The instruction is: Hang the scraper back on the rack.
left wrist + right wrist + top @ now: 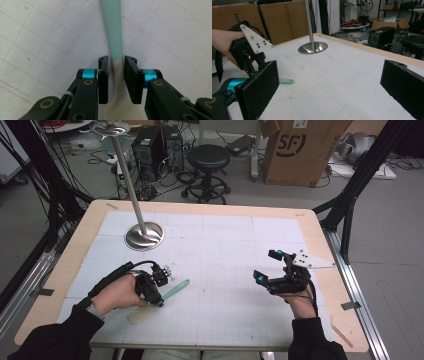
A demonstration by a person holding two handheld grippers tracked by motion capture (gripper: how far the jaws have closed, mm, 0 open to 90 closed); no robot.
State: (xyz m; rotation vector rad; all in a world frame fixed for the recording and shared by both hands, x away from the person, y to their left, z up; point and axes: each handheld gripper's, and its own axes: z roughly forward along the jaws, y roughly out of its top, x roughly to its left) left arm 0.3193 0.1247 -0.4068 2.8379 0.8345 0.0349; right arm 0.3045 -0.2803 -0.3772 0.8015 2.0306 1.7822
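Note:
A spatula with a pale green handle (177, 288) and a cream head (139, 316) lies flat on the white gridded mat. My left gripper (160, 301) points down over it. In the left gripper view the jaws straddle the spatula (114, 30) where handle meets head; the right pad sits against it, while a thin strip of mat shows at the left pad. The left gripper (116, 61) is nearly closed around it. My right gripper (267, 266) hovers at the right of the mat, open wide with nothing between its pads (262, 87). It faces the left gripper (249, 57) and the handle tip (287, 81).
A steel stand with a round base (144, 236) and a tall pole rises at the mat's far left, also seen as the stand base (313, 47). A thin wooden stick (342, 335) lies near the table's right front corner. A stool (208, 157) and cardboard box stand beyond the table.

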